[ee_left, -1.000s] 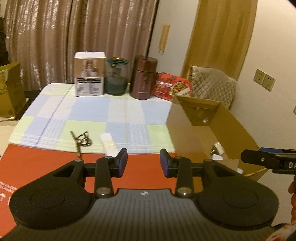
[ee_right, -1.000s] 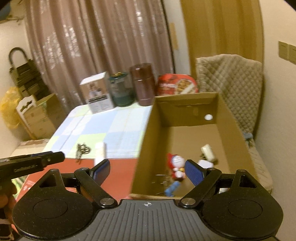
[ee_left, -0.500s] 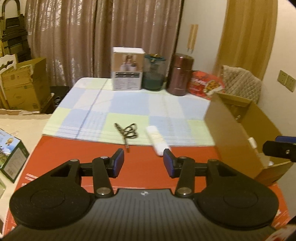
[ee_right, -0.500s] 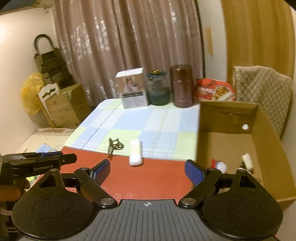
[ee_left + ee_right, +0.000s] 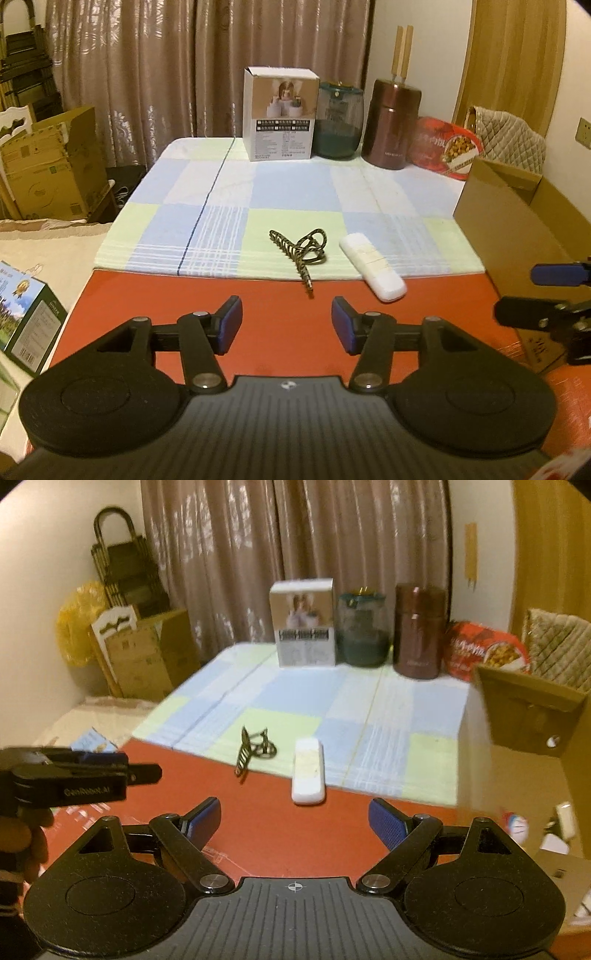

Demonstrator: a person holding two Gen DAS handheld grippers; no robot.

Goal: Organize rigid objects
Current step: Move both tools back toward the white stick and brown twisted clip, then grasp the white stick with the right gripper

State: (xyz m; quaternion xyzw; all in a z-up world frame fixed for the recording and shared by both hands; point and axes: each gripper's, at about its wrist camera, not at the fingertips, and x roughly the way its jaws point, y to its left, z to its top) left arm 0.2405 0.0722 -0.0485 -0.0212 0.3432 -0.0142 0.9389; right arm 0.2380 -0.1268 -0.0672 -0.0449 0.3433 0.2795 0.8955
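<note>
Through the left wrist camera we see our left gripper (image 5: 287, 325) with jaws opening and nothing between them; the patterned hair clip (image 5: 300, 253) lies at twelve o'clock, the white bar (image 5: 372, 267) at one, the cardboard box (image 5: 517, 236) at two.

Through the right wrist camera, our right gripper (image 5: 294, 821) stands wide apart and empty, the white bar (image 5: 308, 771) at twelve, the clip (image 5: 255, 751) at eleven.

White remote (image 5: 373, 266) beside hair claw (image 5: 301, 251)

Left tongs (image 5: 287, 325) opening, empty; both swung off box (image 5: 517, 236)
</note>
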